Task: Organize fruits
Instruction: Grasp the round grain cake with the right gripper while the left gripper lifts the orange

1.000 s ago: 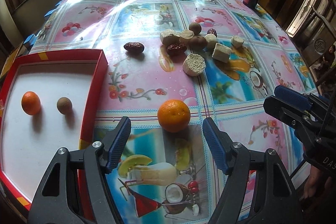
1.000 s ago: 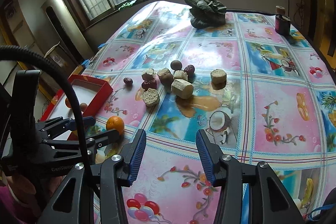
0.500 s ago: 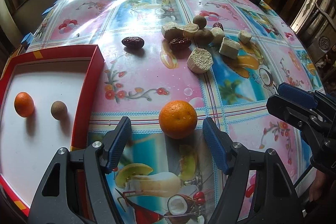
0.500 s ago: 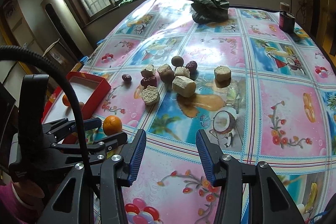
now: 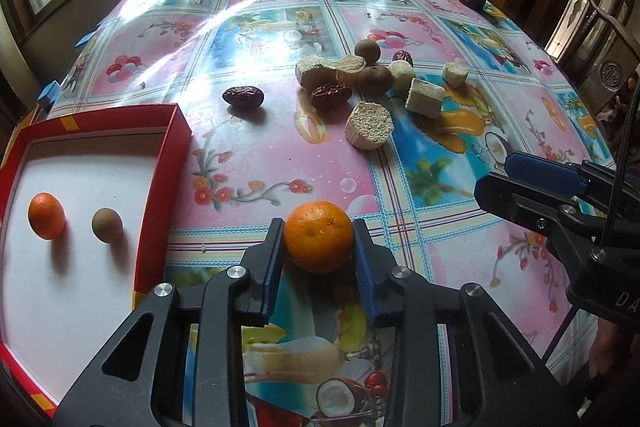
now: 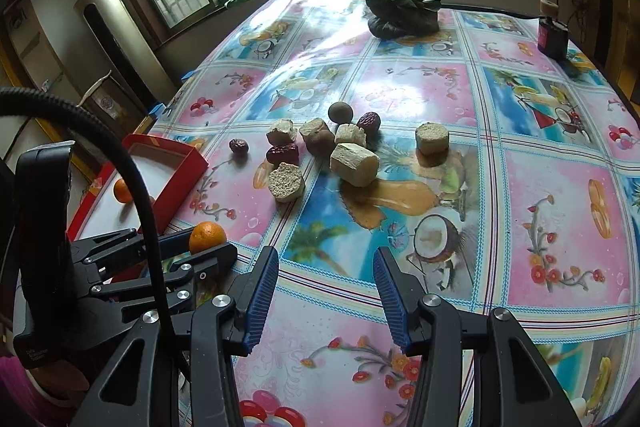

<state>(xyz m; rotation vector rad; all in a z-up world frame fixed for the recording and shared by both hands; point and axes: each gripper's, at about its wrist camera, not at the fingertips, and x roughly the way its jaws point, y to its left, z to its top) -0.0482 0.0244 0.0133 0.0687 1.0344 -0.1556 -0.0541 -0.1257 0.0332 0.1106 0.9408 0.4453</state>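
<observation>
My left gripper (image 5: 319, 247) is shut on an orange (image 5: 319, 242) that rests on the tablecloth; the orange (image 6: 207, 235) also shows in the right wrist view. A red tray (image 5: 160, 183) at the left holds a small orange (image 5: 46, 215) and a brown round fruit (image 5: 107, 225). A heap of red dates (image 5: 243, 95), brown fruits (image 5: 367, 51) and pale cut chunks (image 5: 369, 126) lies mid-table. My right gripper (image 6: 326, 267) is open and empty, hovering over the near table, right of the left gripper.
A dark leafy vegetable (image 6: 402, 7) and a small dark bottle (image 6: 552, 33) stand at the table's far end. Windows run behind. The right gripper's body (image 5: 560, 211) reaches in at the right of the left wrist view.
My left gripper moved forward around the orange and closed on it. The right gripper stayed open and shifted only slightly.
</observation>
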